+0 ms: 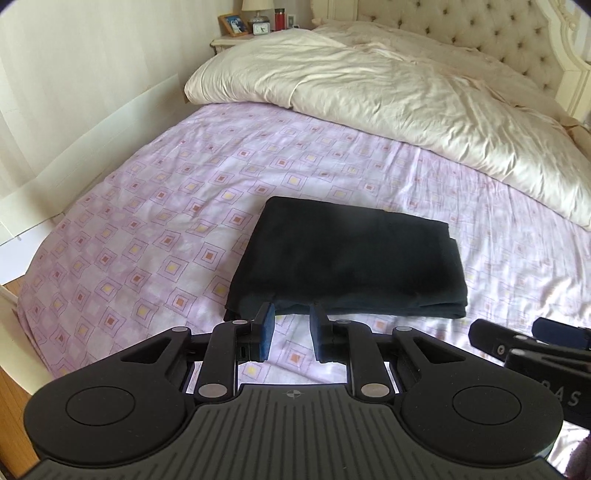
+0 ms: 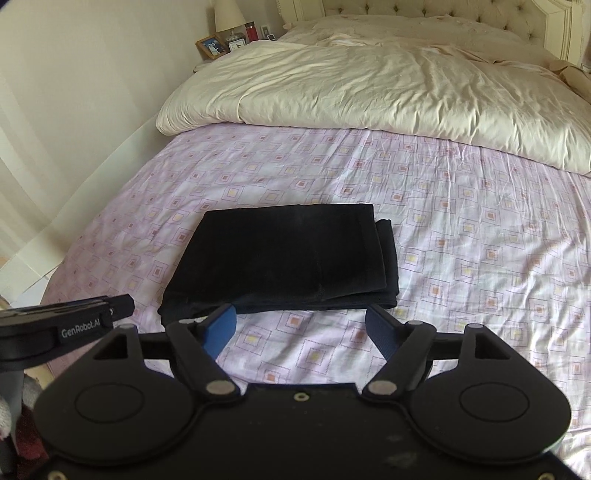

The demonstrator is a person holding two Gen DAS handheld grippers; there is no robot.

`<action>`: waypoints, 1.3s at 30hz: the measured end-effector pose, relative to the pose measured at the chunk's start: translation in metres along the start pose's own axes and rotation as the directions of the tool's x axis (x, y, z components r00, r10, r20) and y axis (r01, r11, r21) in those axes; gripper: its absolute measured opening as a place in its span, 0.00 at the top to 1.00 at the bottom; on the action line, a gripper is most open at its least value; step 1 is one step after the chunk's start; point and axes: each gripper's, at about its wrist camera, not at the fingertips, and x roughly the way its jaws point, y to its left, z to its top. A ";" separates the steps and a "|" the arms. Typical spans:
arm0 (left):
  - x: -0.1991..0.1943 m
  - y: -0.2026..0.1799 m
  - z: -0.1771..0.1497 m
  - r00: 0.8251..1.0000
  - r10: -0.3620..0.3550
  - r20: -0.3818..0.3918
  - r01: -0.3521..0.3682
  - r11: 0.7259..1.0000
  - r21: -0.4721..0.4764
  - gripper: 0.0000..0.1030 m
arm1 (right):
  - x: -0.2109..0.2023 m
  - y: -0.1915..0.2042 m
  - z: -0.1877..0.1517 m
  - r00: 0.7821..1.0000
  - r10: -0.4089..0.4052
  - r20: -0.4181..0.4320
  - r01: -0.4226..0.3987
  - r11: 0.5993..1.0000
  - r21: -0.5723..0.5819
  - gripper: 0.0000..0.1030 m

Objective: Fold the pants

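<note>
The left tongs (image 1: 291, 332), black with blue pads, hang over the near edge of the bed with only a narrow gap between the pads and nothing in it; patterned sheet shows through the slot. The right tongs (image 2: 301, 326) sit beside them, spread wide and just as empty. No earlier view is on hand, so I judge only by how they stand: both tilt down toward the bed from above, clear of the cloth, which reads to me as a pair of tools with no grip to keep.

Just beyond the fingertips lies the black cloth pants (image 1: 347, 262), folded into a thick, roughly square bundle. It rests flat on the bed's lilac sheet with little square motifs (image 1: 155, 221), near the foot end. The layered edges stack along the right side and the front, fairly even, with one lower layer peeking out past the top one at the right. That neatness suggests the folding is done or close to it; the bundle lies where the sheet is flat and bare, a sensible working patch.

Farther up, a rumpled cream duvet (image 1: 388, 99) is pushed toward the tufted headboard (image 1: 480, 33), well apart from the pants, seemingly to leave that space free. A nightstand (image 1: 229, 42) with a lamp, a photo frame and a red bottle stands in the far corner.
</note>
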 end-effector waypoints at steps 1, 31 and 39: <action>-0.002 -0.002 -0.001 1.000 0.009 0.004 -0.009 1.000 0.006 0.80 | -0.002 0.000 -0.001 1.000 -0.006 -0.003 0.006 1.000 -0.004 0.19; -0.005 -0.021 -0.017 1.000 0.016 -0.014 -0.015 0.998 0.055 0.80 | -0.005 0.000 -0.006 0.999 -0.023 -0.033 0.023 1.000 -0.004 0.09; 0.003 -0.019 -0.014 0.999 0.040 -0.020 -0.039 0.998 0.054 0.80 | 0.004 0.004 -0.002 0.998 -0.038 -0.045 0.038 0.999 0.001 0.09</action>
